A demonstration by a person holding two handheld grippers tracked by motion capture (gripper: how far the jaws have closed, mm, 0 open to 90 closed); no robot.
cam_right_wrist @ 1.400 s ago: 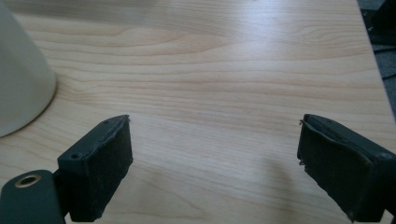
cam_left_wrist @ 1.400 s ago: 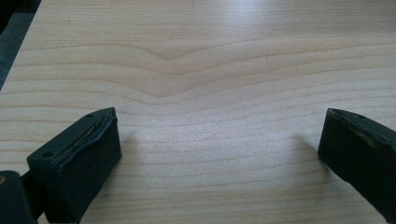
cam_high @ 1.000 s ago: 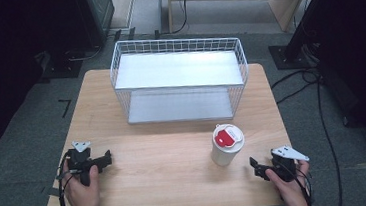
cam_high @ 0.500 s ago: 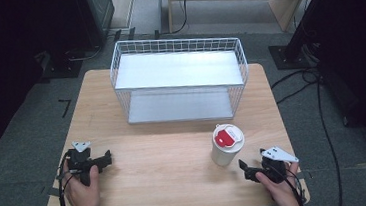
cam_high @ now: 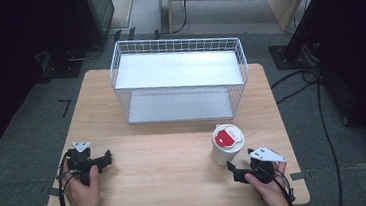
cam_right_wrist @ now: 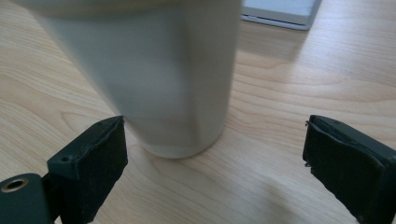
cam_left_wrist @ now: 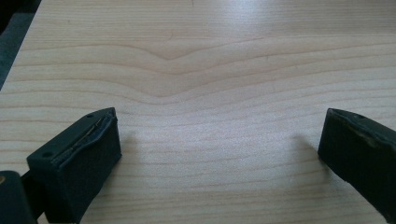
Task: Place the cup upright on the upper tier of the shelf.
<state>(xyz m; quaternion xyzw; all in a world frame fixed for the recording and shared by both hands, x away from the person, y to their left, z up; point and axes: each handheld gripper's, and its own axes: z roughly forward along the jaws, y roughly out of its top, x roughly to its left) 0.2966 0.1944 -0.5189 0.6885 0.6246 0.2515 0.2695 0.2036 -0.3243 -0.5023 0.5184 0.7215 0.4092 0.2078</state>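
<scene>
Surroundings: grey carpet floor (cam_high: 19, 147) around a light wooden desk (cam_high: 166, 159); black stands and cables (cam_high: 316, 101) sit on the floor to the right.
Change from earlier: the right tool (cam_high: 237, 171) has come forward and toward the cup (cam_high: 227, 144) from the desk's near right corner; a second ago it lay further right and nearer the edge. The left tool (cam_high: 106, 157), the cup and the basket (cam_high: 179, 78) have stayed where they were.
Basket: a white wire basket stands at the far middle of the desk, with a flat white shelf (cam_high: 180, 69) across its upper part and a white floor panel (cam_high: 179, 106) below. Both levels hold nothing.
Cup: a white tumbler with a white lid and a red flap (cam_high: 223, 139) stands upright on the near right part of the desk, long axis vertical, lid up, well in front of the basket's right end.
Right tool: held in the person's right hand (cam_high: 269, 188), just beside the cup on its near side; in the right gripper view (cam_right_wrist: 215, 154) its jaws are spread wide, the cup wall (cam_right_wrist: 154, 79) close ahead and toward the left jaw, not pinched.
Left tool: held in the left hand (cam_high: 80, 189) near the near left corner; in the left gripper view (cam_left_wrist: 219, 140) its jaws are spread wide over bare wood.
</scene>
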